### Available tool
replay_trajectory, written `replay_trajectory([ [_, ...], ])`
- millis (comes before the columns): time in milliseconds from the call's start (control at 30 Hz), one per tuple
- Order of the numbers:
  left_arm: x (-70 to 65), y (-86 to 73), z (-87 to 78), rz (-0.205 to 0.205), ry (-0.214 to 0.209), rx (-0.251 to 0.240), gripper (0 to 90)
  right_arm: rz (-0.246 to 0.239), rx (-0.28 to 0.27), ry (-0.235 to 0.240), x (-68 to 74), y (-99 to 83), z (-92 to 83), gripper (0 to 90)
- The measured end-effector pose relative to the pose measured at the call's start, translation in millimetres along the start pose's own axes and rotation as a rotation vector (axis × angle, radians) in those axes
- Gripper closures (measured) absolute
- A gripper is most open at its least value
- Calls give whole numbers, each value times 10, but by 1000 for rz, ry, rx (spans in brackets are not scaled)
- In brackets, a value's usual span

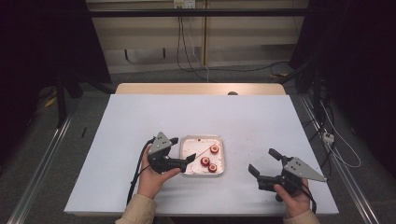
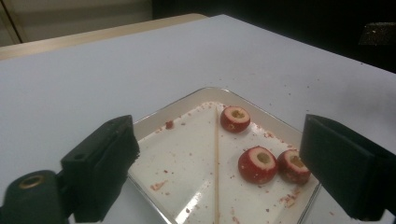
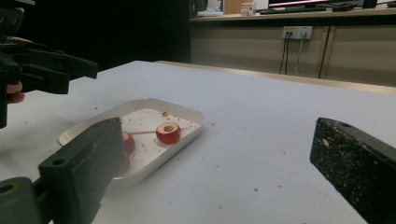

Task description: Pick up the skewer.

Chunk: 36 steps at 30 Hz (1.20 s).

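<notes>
A white tray (image 1: 201,137) sits near the table's front middle and holds three red cored fruits (image 1: 214,149) (image 1: 205,161) (image 1: 212,167). A thin wooden skewer (image 1: 198,152) lies across the tray floor. My left gripper (image 1: 183,149) hovers at the tray's left edge with its jaws open and nothing between them. In the left gripper view the fruits (image 2: 257,164) and skewer (image 2: 216,158) lie ahead, beyond the jaws. My right gripper (image 1: 262,160) is to the right of the tray, open and empty, pointing toward it. In the right gripper view one fruit (image 3: 168,132) is in plain sight.
Red crumbs (image 1: 243,151) are scattered on the white tabletop (image 1: 140,116) to the right of the tray. A wooden strip (image 1: 201,88) borders the table's far edge. Metal rails (image 1: 42,158) run along both sides, and cables (image 1: 336,149) lie on the floor to the right.
</notes>
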State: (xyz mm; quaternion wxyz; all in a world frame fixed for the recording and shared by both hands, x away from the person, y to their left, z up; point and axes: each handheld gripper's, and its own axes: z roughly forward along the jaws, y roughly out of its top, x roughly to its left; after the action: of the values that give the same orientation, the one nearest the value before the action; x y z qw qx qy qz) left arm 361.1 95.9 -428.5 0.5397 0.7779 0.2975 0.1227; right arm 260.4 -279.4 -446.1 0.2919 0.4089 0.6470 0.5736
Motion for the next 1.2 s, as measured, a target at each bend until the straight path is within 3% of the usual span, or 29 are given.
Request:
replay_trajectory([
  [33, -3, 8, 12, -1, -2, 11, 109, 0, 0, 0, 0, 0, 0, 26],
  [67, -11, 28, 48, 6, -1, 40, 172, -8, 6, 1, -1, -1, -1, 26],
  [133, -15, 38, 65, 11, -6, 54, 233, -6, 3, -2, 10, 4, -2, 26],
  [200, -27, 58, 137, 9, -10, 110, 284, -14, 1, 2, 25, 14, -1, 26],
  [367, -18, 69, 227, 3, 8, 155, 397, -21, 5, 16, 44, 18, 10, 26],
  [600, -56, 81, 368, 40, -4, 270, 594, -25, 5, 24, 36, 19, 3, 27],
  [700, -61, 79, 418, 40, -18, 297, 666, -24, 9, 22, 26, 14, 1, 27],
  [767, -66, 90, 439, 61, -14, 330, 682, -22, 9, 18, 24, 16, -2, 27],
  [933, -79, 91, 467, 54, -8, 388, 757, -26, 8, 25, 38, 14, -1, 27],
  [1200, -50, 78, 493, 28, 8, 418, 787, -30, 7, 23, 31, 15, -1, 27],
])
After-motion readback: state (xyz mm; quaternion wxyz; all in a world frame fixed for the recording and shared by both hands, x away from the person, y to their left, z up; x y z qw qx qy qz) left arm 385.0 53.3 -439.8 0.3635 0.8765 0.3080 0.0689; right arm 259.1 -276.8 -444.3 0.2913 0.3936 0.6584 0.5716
